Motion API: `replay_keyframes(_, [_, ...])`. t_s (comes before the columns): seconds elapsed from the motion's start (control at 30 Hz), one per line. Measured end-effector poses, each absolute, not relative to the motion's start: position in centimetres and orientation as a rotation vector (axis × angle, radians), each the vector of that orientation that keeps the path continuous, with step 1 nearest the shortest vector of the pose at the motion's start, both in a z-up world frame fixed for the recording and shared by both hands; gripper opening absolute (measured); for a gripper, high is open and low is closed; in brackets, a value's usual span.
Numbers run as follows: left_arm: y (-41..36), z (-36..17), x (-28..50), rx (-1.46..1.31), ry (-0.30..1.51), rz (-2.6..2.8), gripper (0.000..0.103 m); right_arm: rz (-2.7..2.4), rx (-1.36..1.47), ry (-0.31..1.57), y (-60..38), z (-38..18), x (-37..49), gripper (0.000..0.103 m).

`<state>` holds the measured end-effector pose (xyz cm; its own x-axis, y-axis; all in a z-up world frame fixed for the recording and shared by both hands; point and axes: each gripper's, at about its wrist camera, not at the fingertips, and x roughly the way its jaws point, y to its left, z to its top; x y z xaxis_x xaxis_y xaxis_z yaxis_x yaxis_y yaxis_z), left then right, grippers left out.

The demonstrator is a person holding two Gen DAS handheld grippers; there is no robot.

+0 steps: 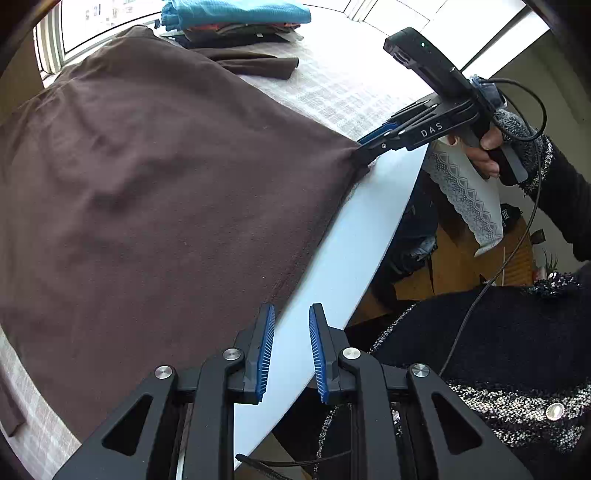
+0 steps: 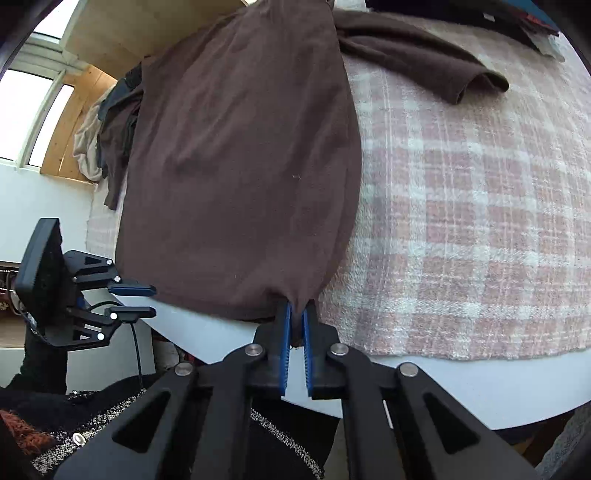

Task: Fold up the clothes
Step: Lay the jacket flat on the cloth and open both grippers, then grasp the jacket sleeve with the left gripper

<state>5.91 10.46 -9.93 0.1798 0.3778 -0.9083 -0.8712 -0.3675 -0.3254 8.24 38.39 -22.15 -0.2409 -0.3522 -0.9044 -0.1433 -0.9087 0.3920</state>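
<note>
Left wrist view, from nine o'clock across: brown garment (image 1: 155, 184) spread over a checked blanket (image 1: 343, 92) on a white table (image 1: 343, 251), its far side cut off by the lens rim. At twelve o'clock, a stack of folded clothes (image 1: 236, 22), lower layers hard to tell apart. At six o'clock, left gripper (image 1: 291, 347) parted with a narrow gap, nothing between the blue pads, hovering over the bare table edge just beside the garment's hem. At two o'clock, right gripper (image 1: 364, 147) clamped on the garment's corner; "DAS" readable on its body. Hand (image 1: 484, 155) partly hidden behind the handle.

Right wrist view: at nine o'clock, a heap of clothes (image 2: 110, 125), blurred and partly hidden. Open blanket stretching toward three o'clock, with a brown sleeve (image 2: 424, 62) at one o'clock.
</note>
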Motion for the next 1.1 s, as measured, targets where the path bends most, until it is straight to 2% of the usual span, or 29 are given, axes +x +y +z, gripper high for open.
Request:
replay_keyframes(0.03, [10.9,-10.5,5.9,-1.373,0.538,1.436,0.019,-2.389,1.832,-0.431,38.0,-20.5,8.3,0.013])
replay_keyframes(0.07, [11.0,-11.0,5.7,-1.386,0.551,1.438,0.019,-2.445,1.869,-0.283,37.8,-19.8,8.5,0.033])
replay_keyframes(0.1, [11.0,-11.4,5.4,-1.4,0.56,1.441,0.019,-2.44,1.896,-0.274,38.4,-20.1,8.7,0.044])
replay_keyframes(0.13, [10.9,-11.6,5.1,-1.413,0.559,1.445,0.019,-2.435,1.924,-0.264,39.0,-20.5,9.0,0.05])
replay_keyframes(0.33, [9.6,-12.5,4.5,-1.484,0.531,1.488,0.019,-2.43,1.838,-0.458,40.6,-22.5,10.3,0.049])
replay_keyframes(0.4, [9.0,-12.6,4.5,-1.503,0.503,1.5,0.019,-2.431,1.775,-0.51,39.6,-23.6,9.6,0.026])
replay_keyframes(0.43, [8.8,-12.3,4.3,-1.492,0.496,1.528,0.019,-2.398,1.825,-0.45,39.0,-24.4,9.3,0.009])
replay_keyframes(0.5, [8.5,-11.5,4.1,-1.47,0.483,1.585,0.019,-2.344,1.966,-0.246,38.1,-25.6,9.3,0.008])
replay_keyframes(0.57, [8.1,-10.8,3.8,-1.447,0.47,1.642,0.019,-2.356,1.937,-0.262,38.7,-24.3,9.5,0.008])
replay_keyframes(0.67, [7.6,-9.7,3.4,-1.411,0.448,1.726,0.019,-2.498,1.721,-0.285,38.9,-21.4,7.4,0.009])
replay_keyframes(0.73, [7.3,-8.9,3.2,-1.385,0.434,1.781,0.022,-2.512,1.599,-0.321,38.1,-21.2,4.9,0.016])
replay_keyframes(0.77, [7.1,-8.6,3.0,-1.372,0.426,1.809,0.028,-2.498,1.556,-0.349,37.6,-21.6,3.6,0.018])
replay_keyframes(0.83, [6.4,-8.7,2.4,-1.366,0.402,1.867,0.031,-2.477,1.597,-0.33,36.5,-23.4,1.2,0.018])
replay_keyframes(0.9, [5.2,-9.8,1.2,-1.403,0.377,1.897,0.029,-2.432,1.767,-0.236,36.2,-25.1,0.4,0.017])
replay_keyframes(0.93, [4.6,-10.6,0.7,-1.432,0.37,1.904,0.029,-2.441,1.744,-0.23,36.6,-24.5,0.6,0.016])
replay_keyframes(1.0, [3.7,-12.2,0.7,-1.496,0.384,1.91,0.027,-2.415,1.883,-0.185,37.2,-23.5,0.0,0.016])
replay_keyframes(1.1, [1.4,-11.3,0.9,-1.519,0.343,1.943,0.027,-2.443,1.754,-0.27,37.3,-19.9,-2.0,0.019])
